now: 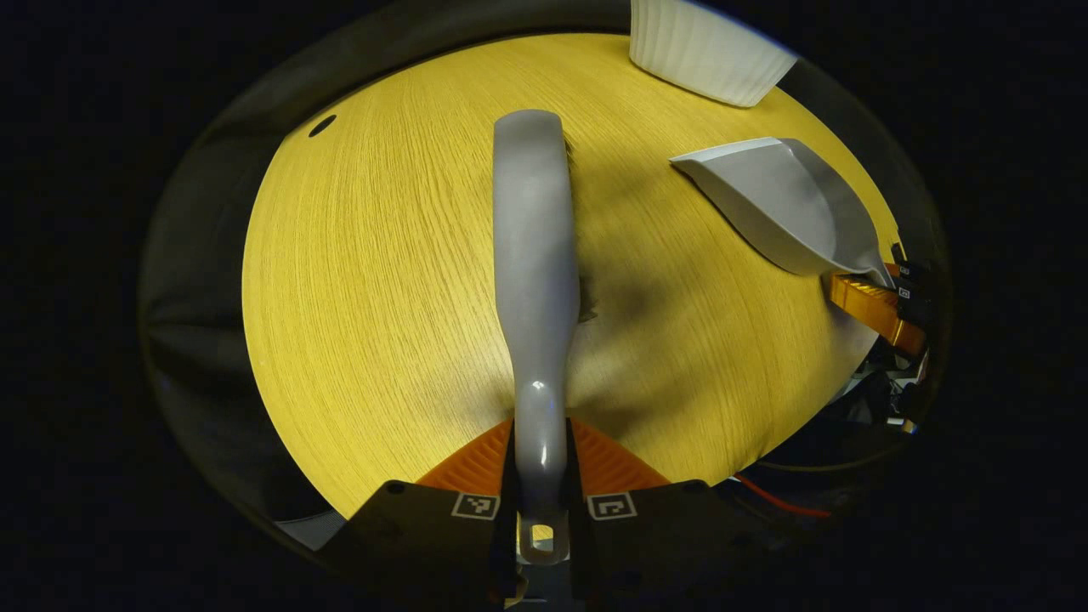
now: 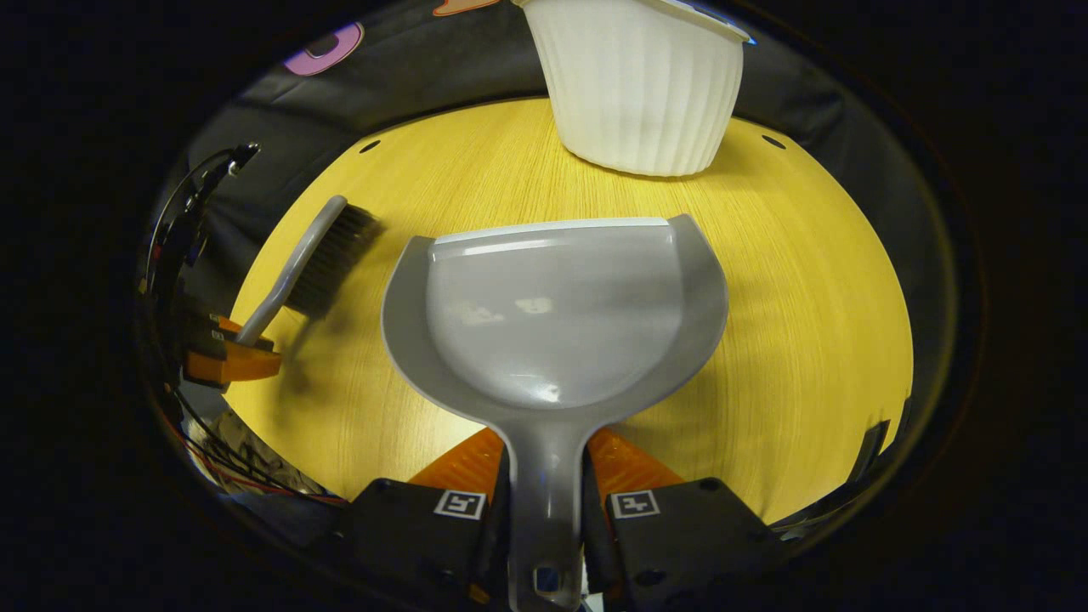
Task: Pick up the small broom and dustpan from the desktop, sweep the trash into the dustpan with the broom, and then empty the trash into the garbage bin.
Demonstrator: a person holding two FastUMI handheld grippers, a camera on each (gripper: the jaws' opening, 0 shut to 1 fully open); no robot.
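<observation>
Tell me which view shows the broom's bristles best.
The right gripper view: the broom is seen side-on there, its dark bristles plain beneath the grey back, its handle in the left tool. The left gripper view looks along the broom's back, so just a sliver of bristle edge peeks out.

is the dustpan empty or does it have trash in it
Empty: the dustpan held in the right gripper shows a bare scoop, only glare spots.

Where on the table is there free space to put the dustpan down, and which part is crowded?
Bare wood lies right of the dustpan, toward the table edge, and between the broom and the table's far left edge. It is tighter between the dustpan's front lip and the white bin.
</observation>
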